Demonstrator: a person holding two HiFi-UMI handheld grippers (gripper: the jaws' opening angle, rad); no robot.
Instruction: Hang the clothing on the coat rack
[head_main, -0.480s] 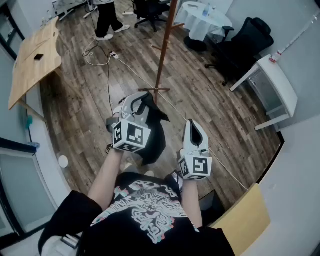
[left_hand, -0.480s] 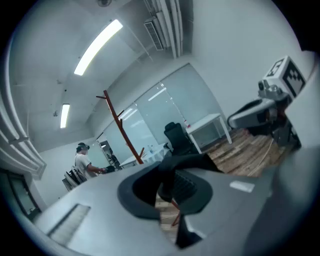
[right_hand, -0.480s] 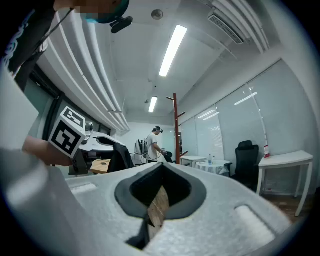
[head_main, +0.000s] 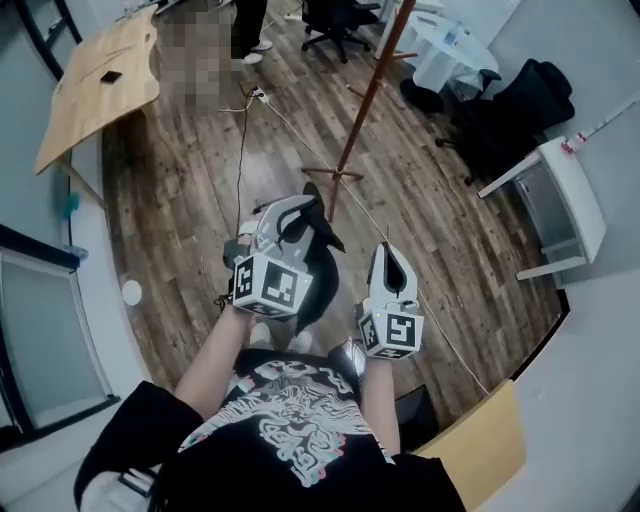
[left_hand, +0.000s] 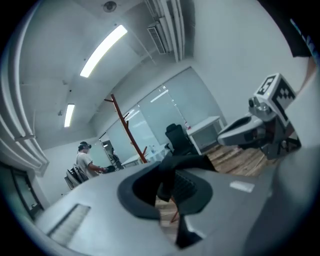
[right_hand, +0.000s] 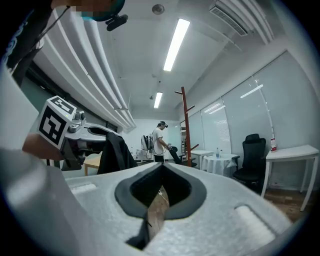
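My left gripper (head_main: 297, 222) is shut on a black garment (head_main: 318, 270) that hangs down from its jaws over the wooden floor. In the left gripper view the dark cloth (left_hand: 185, 167) lies pinched between the jaws. My right gripper (head_main: 389, 264) is shut and holds nothing; it is level, just right of the garment. The coat rack (head_main: 368, 98), a red-brown pole with short pegs and spread feet, stands ahead of both grippers. The coat rack (right_hand: 184, 122) shows ahead in the right gripper view, with my left gripper and the black garment (right_hand: 115, 152) at the left.
A wooden table (head_main: 100, 85) is at the far left. Black office chairs (head_main: 510, 100), a white round table (head_main: 455, 50) and a white desk (head_main: 575, 190) stand to the right. A cable (head_main: 240, 150) runs across the floor. A person (right_hand: 159, 140) stands beyond the rack.
Both grippers and the hanging garment have come closer to the coat rack's foot. The view has shifted, so the rack now stands further right and nearer.
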